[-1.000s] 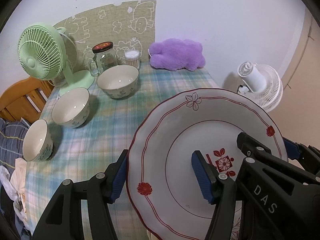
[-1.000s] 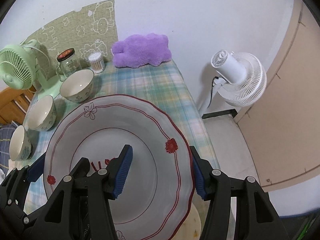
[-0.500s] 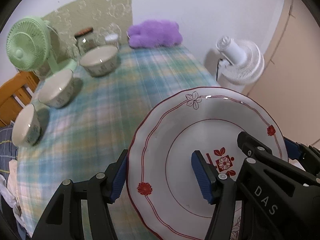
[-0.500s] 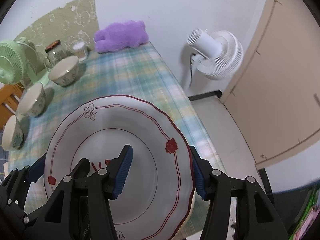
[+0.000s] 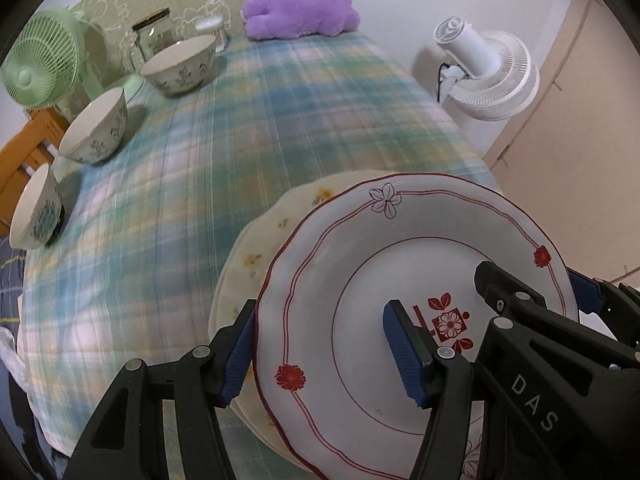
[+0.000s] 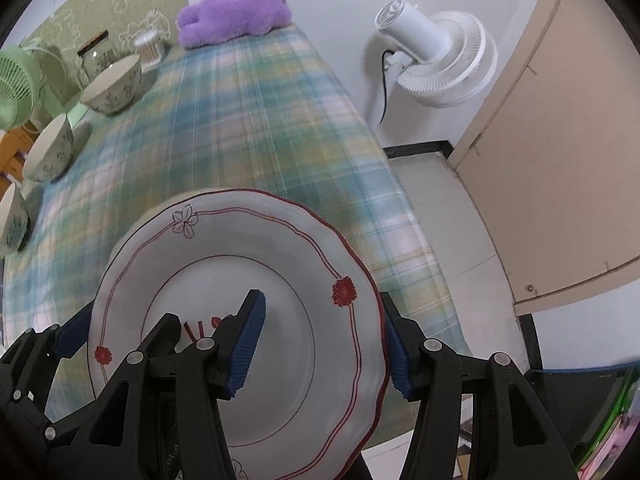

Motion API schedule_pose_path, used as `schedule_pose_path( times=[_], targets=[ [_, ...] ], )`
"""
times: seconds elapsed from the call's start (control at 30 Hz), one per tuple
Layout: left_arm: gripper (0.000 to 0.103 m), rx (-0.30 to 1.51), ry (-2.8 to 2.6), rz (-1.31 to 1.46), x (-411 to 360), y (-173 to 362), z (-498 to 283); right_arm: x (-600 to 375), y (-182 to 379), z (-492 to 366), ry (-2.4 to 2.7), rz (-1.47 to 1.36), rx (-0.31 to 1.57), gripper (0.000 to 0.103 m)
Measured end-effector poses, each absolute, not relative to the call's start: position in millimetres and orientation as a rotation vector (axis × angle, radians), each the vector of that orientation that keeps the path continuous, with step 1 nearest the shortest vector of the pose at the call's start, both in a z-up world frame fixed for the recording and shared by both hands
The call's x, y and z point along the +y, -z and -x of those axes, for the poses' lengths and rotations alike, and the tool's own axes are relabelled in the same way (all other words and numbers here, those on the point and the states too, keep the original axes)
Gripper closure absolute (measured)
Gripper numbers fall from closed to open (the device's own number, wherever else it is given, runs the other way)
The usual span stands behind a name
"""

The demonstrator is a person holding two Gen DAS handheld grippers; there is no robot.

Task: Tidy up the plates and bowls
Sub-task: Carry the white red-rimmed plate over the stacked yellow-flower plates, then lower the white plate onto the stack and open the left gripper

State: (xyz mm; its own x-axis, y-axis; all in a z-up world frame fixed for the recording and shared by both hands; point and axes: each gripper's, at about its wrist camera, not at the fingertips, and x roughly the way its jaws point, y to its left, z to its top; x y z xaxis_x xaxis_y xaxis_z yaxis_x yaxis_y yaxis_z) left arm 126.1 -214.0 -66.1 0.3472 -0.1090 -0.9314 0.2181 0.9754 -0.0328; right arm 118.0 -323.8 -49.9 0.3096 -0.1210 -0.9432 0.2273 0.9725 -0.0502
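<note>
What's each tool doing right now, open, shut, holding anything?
Left tool: shut on the red-trimmed plate, gripping its left rim.
Right tool: shut on the same plate, gripping its right rim.

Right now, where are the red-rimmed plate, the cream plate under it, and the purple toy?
Red-rimmed plate (image 5: 360, 272): left wrist view, inner rim.
Cream plate (image 5: 256, 248): left wrist view, exposed left rim.
Purple toy (image 6: 234, 14): right wrist view, body middle.
</note>
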Motion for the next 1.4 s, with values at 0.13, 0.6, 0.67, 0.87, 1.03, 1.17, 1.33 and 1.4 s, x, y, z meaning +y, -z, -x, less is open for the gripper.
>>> schedule_pose_path(
  times=[0.13,0.6,0.67,0.87,1.03,1.17,1.33,1.4],
  targets=[
    [0.040,1.221,0.180,-0.089,-215.5,75.0,-127.0,-325.9,60.0,-121.0,0.201,-0.079,1.262,0.044],
    [0.039,1.209,0.105,-0.097,-224.7,80.5,-125.7,-337.9,71.5,-128.1,0.123,-0.099,1.286,0.045],
    [0.039,1.208,0.098,-0.094,-225.0,80.4,-125.5,-340.2,70.3,-127.3,0.104,-0.109,1.285,0.047],
    [0.039,1.204,0.071,-0.103,-227.7,79.6,-126.2,-352.1,65.3,-125.0,0.079,-0.117,1.269,0.069],
    [0.039,1.205,0.056,-0.120,-229.1,79.3,-126.0,-350.8,63.9,-128.2,0.070,-0.098,1.283,0.070],
    [0.042,1.211,0.034,-0.146,-228.4,77.6,-123.2,-348.3,61.4,-130.3,0.047,-0.092,1.276,0.072],
    [0.042,1.186,0.098,-0.166,-241.8,73.5,-122.7,-335.8,59.1,-135.9,0.024,-0.054,1.262,0.073],
    [0.042,1.195,0.096,-0.166,-241.2,76.4,-124.3,-338.2,61.8,-137.5,0.024,-0.071,1.279,0.073]
  ],
)
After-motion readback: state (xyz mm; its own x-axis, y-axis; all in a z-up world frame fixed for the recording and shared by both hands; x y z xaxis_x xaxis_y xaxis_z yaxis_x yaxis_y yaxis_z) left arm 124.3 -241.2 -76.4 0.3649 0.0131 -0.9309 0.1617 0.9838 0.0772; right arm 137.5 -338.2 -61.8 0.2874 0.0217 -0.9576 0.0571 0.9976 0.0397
